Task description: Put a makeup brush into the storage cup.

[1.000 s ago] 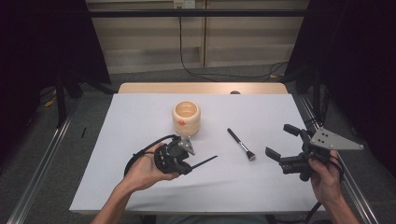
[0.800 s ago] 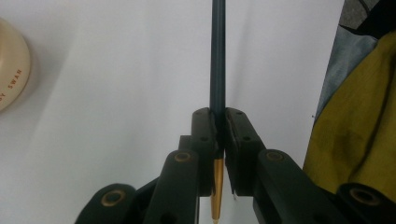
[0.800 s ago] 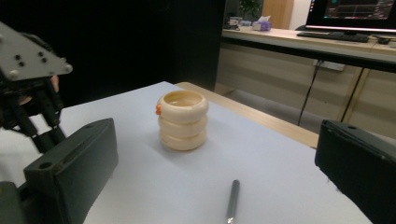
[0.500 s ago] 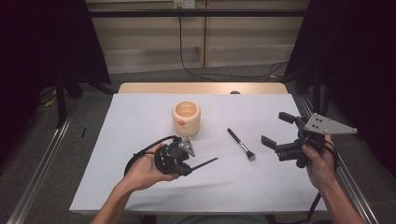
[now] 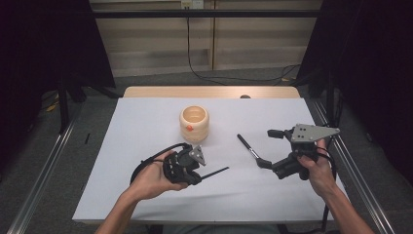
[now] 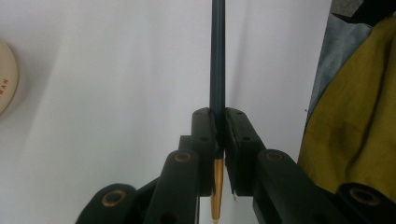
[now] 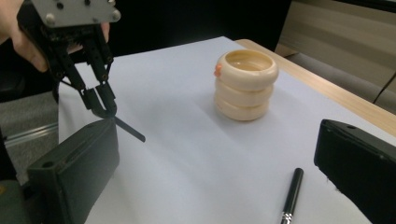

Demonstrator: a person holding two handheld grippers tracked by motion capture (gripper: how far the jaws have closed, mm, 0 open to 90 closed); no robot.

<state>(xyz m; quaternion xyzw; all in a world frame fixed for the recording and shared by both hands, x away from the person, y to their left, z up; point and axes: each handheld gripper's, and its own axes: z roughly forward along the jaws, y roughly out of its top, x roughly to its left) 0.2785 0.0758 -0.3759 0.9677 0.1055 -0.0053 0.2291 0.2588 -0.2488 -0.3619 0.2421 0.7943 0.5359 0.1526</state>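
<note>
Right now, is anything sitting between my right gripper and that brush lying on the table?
Nothing visible blocks it. The right gripper stands open with the brush just ahead of its jaws on bare white table. The cream holder stands off to one side, apart from the brush.

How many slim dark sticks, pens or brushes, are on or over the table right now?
2. One thin dark stick is clamped in the left gripper. A black brush lies on the white table cover, between the right gripper's open jaws.
</note>
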